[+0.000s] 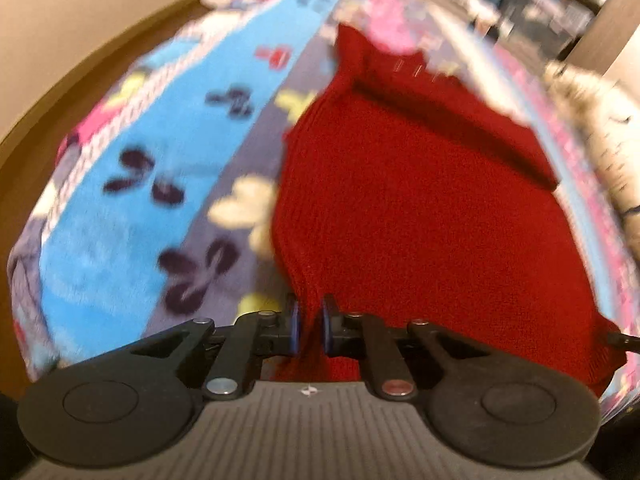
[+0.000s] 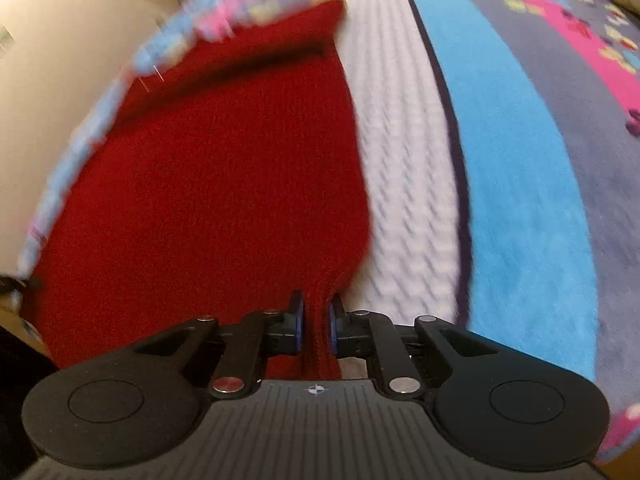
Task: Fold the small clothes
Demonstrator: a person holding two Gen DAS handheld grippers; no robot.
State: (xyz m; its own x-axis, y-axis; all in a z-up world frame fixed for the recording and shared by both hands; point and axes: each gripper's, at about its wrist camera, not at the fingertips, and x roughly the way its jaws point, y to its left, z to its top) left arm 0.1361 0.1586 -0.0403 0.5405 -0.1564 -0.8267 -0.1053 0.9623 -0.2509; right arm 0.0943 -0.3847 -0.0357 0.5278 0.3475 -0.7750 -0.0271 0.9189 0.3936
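Note:
A red knitted garment point(image 1: 420, 208) lies spread on a patterned blanket point(image 1: 132, 184). My left gripper point(image 1: 310, 326) is shut on its near left edge, with red knit pinched between the blue pads. In the right wrist view the same red garment point(image 2: 216, 184) fills the left half. My right gripper point(image 2: 317, 330) is shut on its near right edge, with a bunched strip of red knit between the pads. Both views are blurred by motion. A fold line runs across the garment's far part.
The blanket has blue, purple and pink stripes with butterflies. A white quilted cover point(image 2: 404, 184) lies beside the garment on its right. A cream fluffy item point(image 1: 600, 132) sits at the right edge. A beige wall point(image 1: 80, 12) and cluttered shelves point(image 1: 560, 4) stand beyond.

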